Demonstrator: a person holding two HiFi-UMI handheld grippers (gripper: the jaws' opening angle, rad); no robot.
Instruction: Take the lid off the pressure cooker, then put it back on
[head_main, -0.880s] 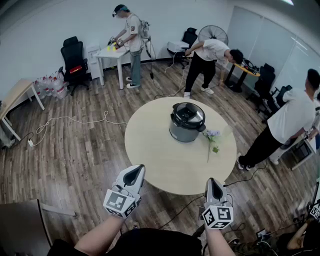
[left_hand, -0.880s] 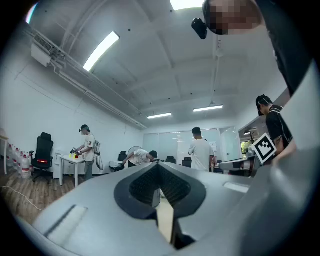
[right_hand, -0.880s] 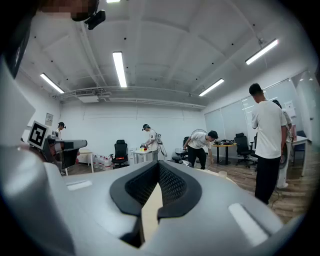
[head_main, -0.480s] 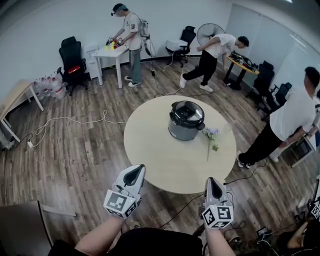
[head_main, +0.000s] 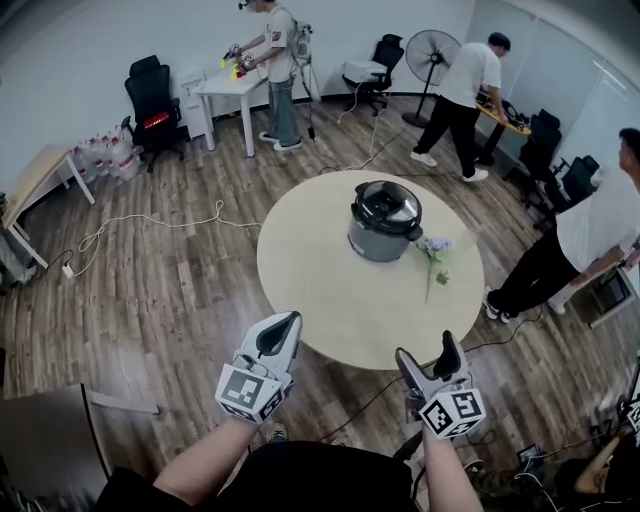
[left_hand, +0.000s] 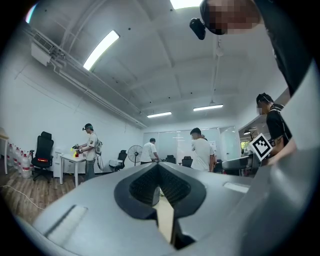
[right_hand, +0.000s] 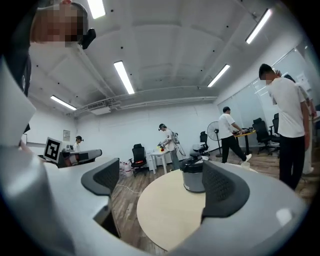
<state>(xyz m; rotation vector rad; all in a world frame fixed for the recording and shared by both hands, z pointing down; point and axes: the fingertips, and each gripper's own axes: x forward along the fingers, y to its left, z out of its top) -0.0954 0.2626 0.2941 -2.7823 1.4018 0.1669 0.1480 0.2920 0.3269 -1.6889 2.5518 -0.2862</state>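
Observation:
The grey pressure cooker (head_main: 383, 222) stands on the round beige table (head_main: 330, 300) with its black lid (head_main: 385, 205) on top. Both grippers hover at the table's near edge, well short of the cooker. My left gripper (head_main: 289, 324) is shut with nothing in it; in the left gripper view its jaws (left_hand: 160, 186) meet. My right gripper (head_main: 429, 351) is open and empty. In the right gripper view (right_hand: 162, 182) the cooker (right_hand: 194, 176) shows far ahead, next to the right finger.
A sprig of flowers (head_main: 433, 262) lies on the table right of the cooker. One person (head_main: 590, 235) stands close to the table's right side; others work at a white desk (head_main: 232, 88) and by a fan (head_main: 436, 48). A white cable (head_main: 150, 225) crosses the wooden floor.
My right gripper's jaws have opened from shut. Both grippers sit slightly nearer the table edge, and the person at the back right has walked towards the fan.

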